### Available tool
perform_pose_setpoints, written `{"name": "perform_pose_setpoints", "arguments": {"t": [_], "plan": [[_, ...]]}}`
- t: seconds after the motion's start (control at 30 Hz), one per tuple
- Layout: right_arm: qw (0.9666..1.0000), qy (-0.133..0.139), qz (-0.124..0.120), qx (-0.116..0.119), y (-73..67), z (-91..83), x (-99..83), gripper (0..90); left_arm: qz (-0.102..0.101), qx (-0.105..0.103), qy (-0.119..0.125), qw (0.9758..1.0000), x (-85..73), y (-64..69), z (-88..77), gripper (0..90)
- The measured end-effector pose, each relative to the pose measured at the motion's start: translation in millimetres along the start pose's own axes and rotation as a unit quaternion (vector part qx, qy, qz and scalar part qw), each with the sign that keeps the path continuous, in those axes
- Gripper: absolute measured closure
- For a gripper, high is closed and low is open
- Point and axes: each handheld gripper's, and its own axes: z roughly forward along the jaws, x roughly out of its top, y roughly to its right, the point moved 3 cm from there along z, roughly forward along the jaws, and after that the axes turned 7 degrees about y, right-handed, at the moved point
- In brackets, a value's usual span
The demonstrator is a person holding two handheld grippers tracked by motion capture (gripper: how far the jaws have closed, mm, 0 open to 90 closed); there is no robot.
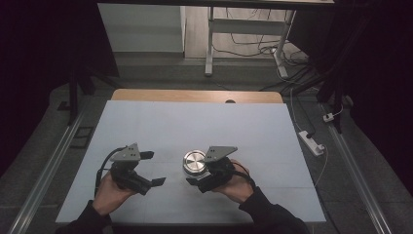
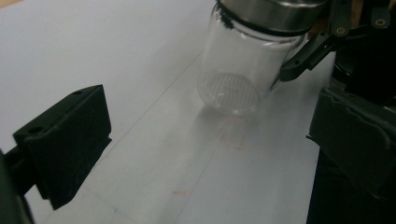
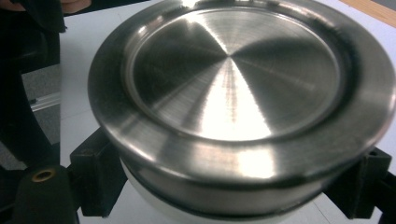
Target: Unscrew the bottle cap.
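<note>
Nearest to me, my right gripper [image 1: 197, 181] is closed around the glass jar [image 2: 232, 70], one jaw pressed on each side of the glass just under its lid. In the right gripper view the steel lid [image 3: 238, 79] sits on the jar, seated and level, with a black jaw at either flank below its rim. The jar stands upright on the white table cover [image 1: 195, 124], its base touching the sheet.

My left gripper [image 1: 155, 169] stands well apart from the jar, on the jar's left as seen from above. Its jaws are spread wide with nothing between them, and they point toward the jar.

Beyond the jar, the white cover runs clear to a wooden table edge [image 1: 195, 95]. Past that, away from the jar, cables [image 1: 253, 48] lie on the floor
</note>
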Motion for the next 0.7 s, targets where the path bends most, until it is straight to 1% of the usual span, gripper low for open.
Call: {"name": "perform_pose_setpoints", "arguments": {"t": [0.13, 0.23, 0.37, 0.4, 0.53, 0.63, 0.7], "plan": [[1.0000, -0.002, -0.001, 0.004, -0.4, 0.5, -0.6, 14.7, 0.016, -0.029, -0.001, 0.9994, 10.1, -0.1, 11.5, 0.0], [0.9999, -0.003, -0.004, 0.011, -1.2, 0.8, -0.9, 14.7, 0.033, -0.051, -0.004, 0.9982, 17.0, 0.5, 19.4, 0.0], [0.9998, -0.004, -0.006, 0.020, -3.4, 0.8, -0.7, 14.7, 0.053, -0.080, -0.010, 0.9953, 24.3, 0.5, 29.5, 0.0], [0.9996, -0.005, -0.010, 0.024, -3.7, 0.7, -0.8, 14.7, 0.055, -0.091, -0.009, 0.9943, 26.2, 0.7, 31.5, 0.0], [0.9989, -0.006, -0.017, 0.044, -6.8, 1.3, -1.2, 14.7, 0.073, -0.133, -0.003, 0.9884, 33.1, 1.9, 36.9, 2.9], [0.9978, -0.007, -0.022, 0.063, -9.7, 1.7, -1.3, 14.7, 0.094, -0.156, 0.001, 0.9833, 37.6, 3.0, 39.6, 4.2], [0.9969, -0.008, -0.028, 0.074, -11.6, 2.1, -1.3, 14.7, 0.106, -0.177, 0.003, 0.9785, 40.1, 5.7, 41.6, 4.9]]}}
